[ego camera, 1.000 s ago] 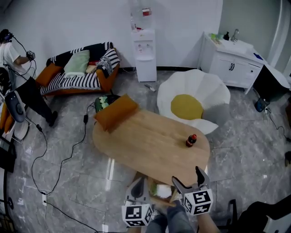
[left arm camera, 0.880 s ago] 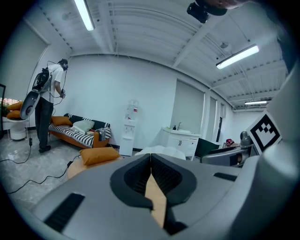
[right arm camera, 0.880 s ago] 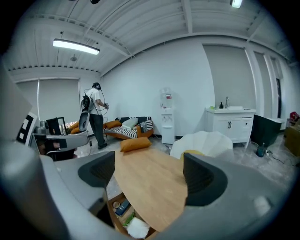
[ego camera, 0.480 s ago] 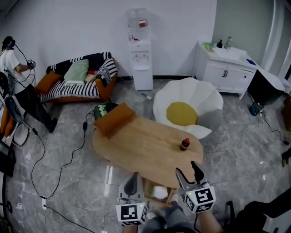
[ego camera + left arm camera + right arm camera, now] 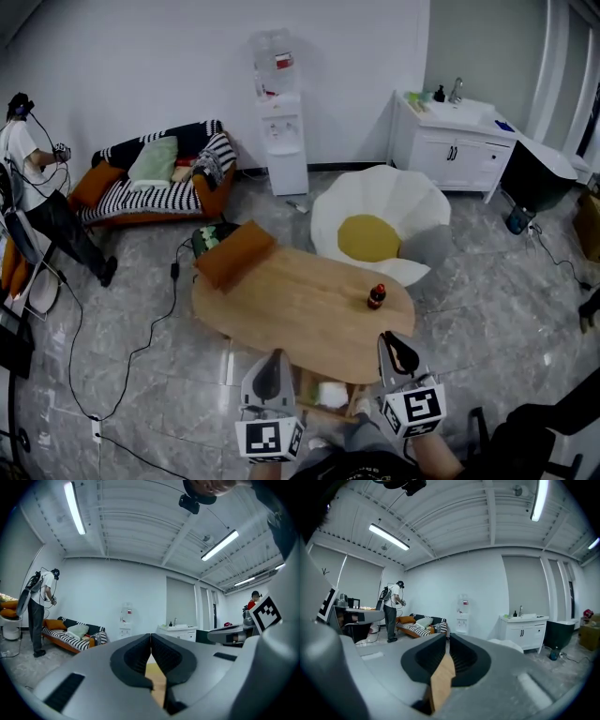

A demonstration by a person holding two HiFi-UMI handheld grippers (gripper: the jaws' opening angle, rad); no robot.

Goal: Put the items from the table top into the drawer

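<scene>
Both claws lifted clear: right gripper point(image 5: 398, 351) had just closed on nothing, left gripper point(image 5: 272, 371) sat pinched together and empty, and the bottle point(image 5: 377, 296) remained on the table point(image 5: 281, 305), probably next for the drawer.

Small bottle point(image 5: 376, 296) on oval wooden table point(image 5: 281, 309)

Drawer point(image 5: 322, 409) sat mostly hidden under the near edge of the table point(image 5: 300, 305). A white item point(image 5: 331, 393) in it was too small to ID. Bottle point(image 5: 376, 296) label was too small to read. A person point(image 5: 37, 202) at far left was partly cut off by the pic's edge. A dark object point(image 5: 553, 441) at btm right ran off-frame, type unclear. In both gripper views only a thin strip of table showed.
</scene>
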